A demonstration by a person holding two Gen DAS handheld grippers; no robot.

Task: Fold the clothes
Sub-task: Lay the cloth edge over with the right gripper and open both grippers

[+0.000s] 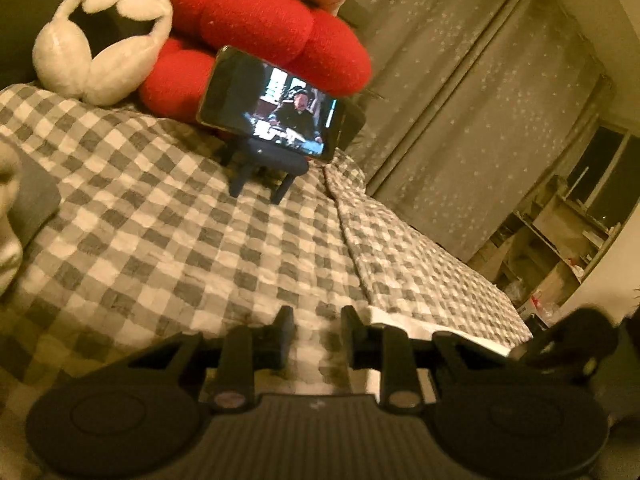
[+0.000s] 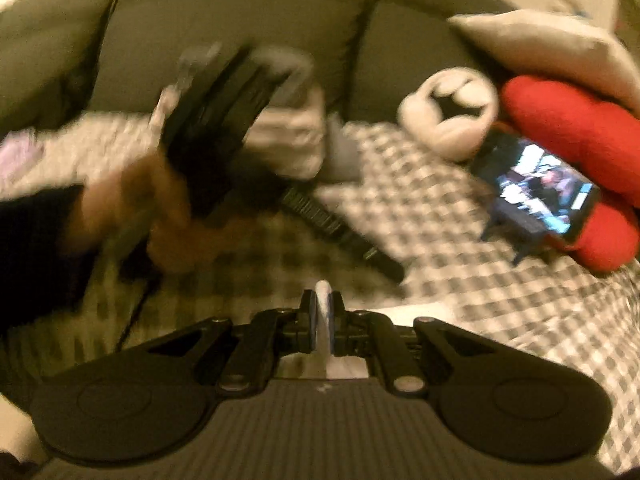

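The right hand-held gripper (image 2: 321, 316) is clamping its 2 fingers on a thin fold of white cloth (image 2: 322, 292), which is sticking up between the pads and running down toward the camera. The left hand-held gripper (image 1: 317, 330) is holding its 2 fingers apart with nothing between them, hovering above the checked bedspread (image 1: 168, 216); just to its right a white-edged fold of checked fabric (image 1: 424, 280) is lying flat on the bed. In the right wrist view that same left tool is appearing as a blurred dark shape held by a bare hand (image 2: 132, 216) over the bedspread (image 2: 440, 248), and the blur is too strong to tell more about it there. Farther out, a phone (image 1: 272, 106) is playing a video while leaning on a small dark stand (image 1: 264, 168), propped against a red plush cushion (image 1: 260, 28). A cream plush toy (image 1: 96, 36) is sitting beside the cushion. Star-patterned curtains (image 1: 460, 92) are hanging along the far side of the bed, and cluttered shelves (image 1: 560, 232) are standing past them
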